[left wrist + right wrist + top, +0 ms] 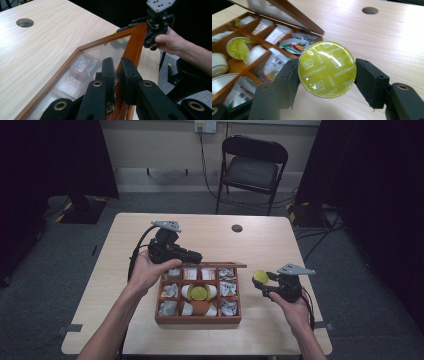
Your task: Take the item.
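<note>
Surface: pale wood-grain table (215, 232), grey carpet, folding chair (252, 167) | left gripper (117, 70) pinches glazed box lid (136, 47) frame | right gripper (327, 72) clamps round glossy green cappuccino capsule (327, 68) between its fingers, beside compartmented wooden box (197, 320).

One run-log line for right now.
left gripper: shut on lid, held open | right gripper: shut on capsule, beside box | capsules in middle compartments

Black tongs (327, 75), brass-ringed screw holes; grey three-cornered plate (296, 269) on top; black cable; forearms unsleeved.
</note>
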Tool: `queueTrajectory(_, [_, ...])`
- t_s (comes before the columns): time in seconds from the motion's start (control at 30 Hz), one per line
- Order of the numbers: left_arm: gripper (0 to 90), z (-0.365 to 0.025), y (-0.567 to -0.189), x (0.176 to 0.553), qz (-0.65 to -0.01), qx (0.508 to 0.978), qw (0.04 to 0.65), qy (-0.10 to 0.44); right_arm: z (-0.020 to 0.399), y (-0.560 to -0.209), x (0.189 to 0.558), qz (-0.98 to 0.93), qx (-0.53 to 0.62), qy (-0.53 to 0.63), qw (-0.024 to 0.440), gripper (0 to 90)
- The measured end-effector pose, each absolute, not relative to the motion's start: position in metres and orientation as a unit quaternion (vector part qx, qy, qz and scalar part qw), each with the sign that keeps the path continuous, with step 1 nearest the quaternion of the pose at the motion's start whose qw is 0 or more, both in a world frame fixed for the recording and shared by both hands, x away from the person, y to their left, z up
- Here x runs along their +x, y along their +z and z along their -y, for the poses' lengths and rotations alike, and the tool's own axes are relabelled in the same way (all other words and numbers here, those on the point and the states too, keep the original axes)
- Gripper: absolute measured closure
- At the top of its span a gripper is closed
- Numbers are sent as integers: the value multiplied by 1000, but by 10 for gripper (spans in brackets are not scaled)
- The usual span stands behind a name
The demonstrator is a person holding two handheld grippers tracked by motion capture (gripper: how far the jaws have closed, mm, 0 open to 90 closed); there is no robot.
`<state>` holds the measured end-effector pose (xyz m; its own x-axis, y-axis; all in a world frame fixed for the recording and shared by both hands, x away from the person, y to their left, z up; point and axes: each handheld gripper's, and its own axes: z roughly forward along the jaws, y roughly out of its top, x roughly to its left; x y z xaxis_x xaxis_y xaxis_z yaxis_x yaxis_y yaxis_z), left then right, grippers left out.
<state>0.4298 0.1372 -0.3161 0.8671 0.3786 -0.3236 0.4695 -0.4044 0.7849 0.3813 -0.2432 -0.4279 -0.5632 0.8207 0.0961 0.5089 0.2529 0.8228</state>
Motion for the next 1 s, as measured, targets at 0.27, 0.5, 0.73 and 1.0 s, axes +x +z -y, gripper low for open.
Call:
queueTrajectory(0.27, [823,-137,-316,430,-253,837,482,-47,251,-448,394,-773,455,406,177,377])
queueTrajectory(0.5, [823,-137,-316,430,-253,838,481,-48,249,-461,404,-783,458,378,185,377])
queueTrajectory(0.73, [823,-137,-316,430,-253,839,479,-49,253,-470,409,-785,469,361,183,377])
queueTrajectory(1.0, [823,-137,-316,430,-253,839,479,-49,251,-477,412,-792,466,349,184,377])
